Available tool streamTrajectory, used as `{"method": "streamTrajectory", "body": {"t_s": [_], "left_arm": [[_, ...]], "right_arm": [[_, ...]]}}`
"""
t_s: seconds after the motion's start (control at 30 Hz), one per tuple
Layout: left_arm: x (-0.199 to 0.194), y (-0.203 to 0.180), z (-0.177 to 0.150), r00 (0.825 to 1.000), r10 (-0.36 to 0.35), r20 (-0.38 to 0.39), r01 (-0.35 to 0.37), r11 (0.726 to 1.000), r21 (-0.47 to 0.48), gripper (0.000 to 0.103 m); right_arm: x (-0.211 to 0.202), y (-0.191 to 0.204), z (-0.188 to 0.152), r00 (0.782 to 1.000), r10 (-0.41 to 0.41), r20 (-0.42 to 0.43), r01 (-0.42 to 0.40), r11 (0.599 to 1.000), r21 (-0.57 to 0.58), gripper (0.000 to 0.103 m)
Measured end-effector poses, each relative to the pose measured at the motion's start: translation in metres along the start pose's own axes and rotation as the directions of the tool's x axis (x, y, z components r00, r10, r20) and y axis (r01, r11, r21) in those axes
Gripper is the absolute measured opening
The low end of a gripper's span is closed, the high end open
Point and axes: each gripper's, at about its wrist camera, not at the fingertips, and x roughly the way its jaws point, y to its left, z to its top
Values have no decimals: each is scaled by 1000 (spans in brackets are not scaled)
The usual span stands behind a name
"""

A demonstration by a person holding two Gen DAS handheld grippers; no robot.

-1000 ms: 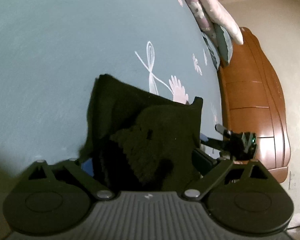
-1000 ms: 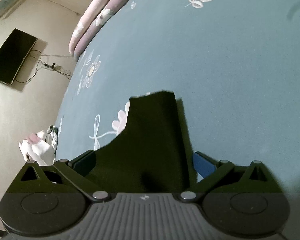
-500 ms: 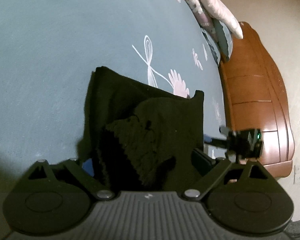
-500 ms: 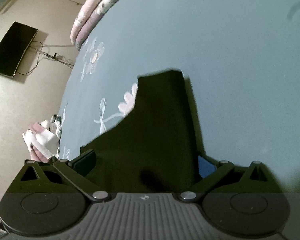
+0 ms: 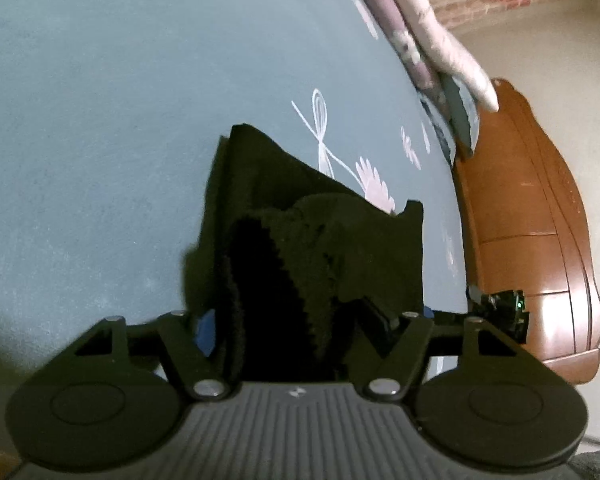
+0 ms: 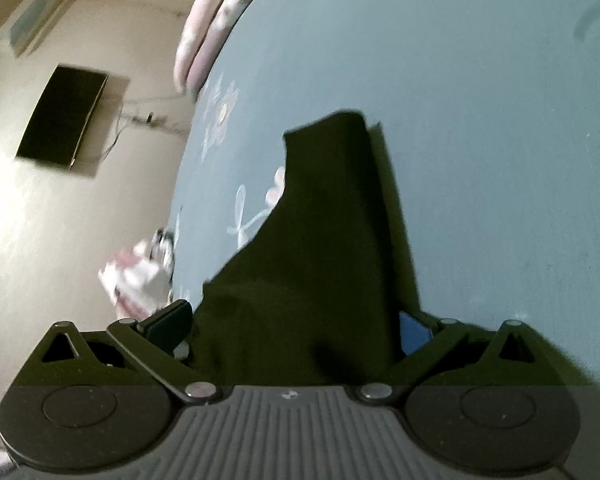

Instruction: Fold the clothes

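A dark garment (image 5: pixel 300 208) lies partly folded on the blue flowered bedsheet (image 5: pixel 100 120). Its bunched, ribbed near edge rises between the fingers of my left gripper (image 5: pixel 292 320), whose jaws are closing around it without visibly pinching the cloth. In the right wrist view the same garment (image 6: pixel 328 240) runs as a smooth dark panel away from my right gripper (image 6: pixel 292 324). Those jaws stand wide, and the cloth fills the gap between them. The right gripper (image 5: pixel 500 312) also shows at the sheet's right edge in the left wrist view.
Pillows (image 5: pixel 440 40) lie along the far end of the bed, beside a brown wooden bed frame (image 5: pixel 540 240). In the right wrist view a blurred white-gloved hand (image 6: pixel 140 280) sits at the bed's left edge. A black screen (image 6: pixel 64 120) hangs on the wall.
The left jaws have narrowed around the bunched cloth. The right wrist view has swung, so the dark panel now sits further right and the wall fills more of the left.
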Motion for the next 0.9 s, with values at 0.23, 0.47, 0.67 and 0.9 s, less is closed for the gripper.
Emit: {"method": "streamTrajectory", "body": {"t_s": [0.23,0.47,0.67,0.9], "left_arm": [[0,-11,-9,998,58,8,-58,998,0,71],[2,-5,-9,1000,26,17,-25,999,-25,72],[2,-14,-8,996,89,-28,-88,995,46,56],[4,-31,-8,984,175,-29,-169,977,130,47]], "right_arm": [[22,9,33,997,5,-73,-8,999,-38,103],[17,20,-12,986,-12,-169,-7,994,-108,103],[26,38,-14,988,-87,-125,63,981,-182,88],[9,27,-20,966,-251,-58,238,956,-171,18]]}}
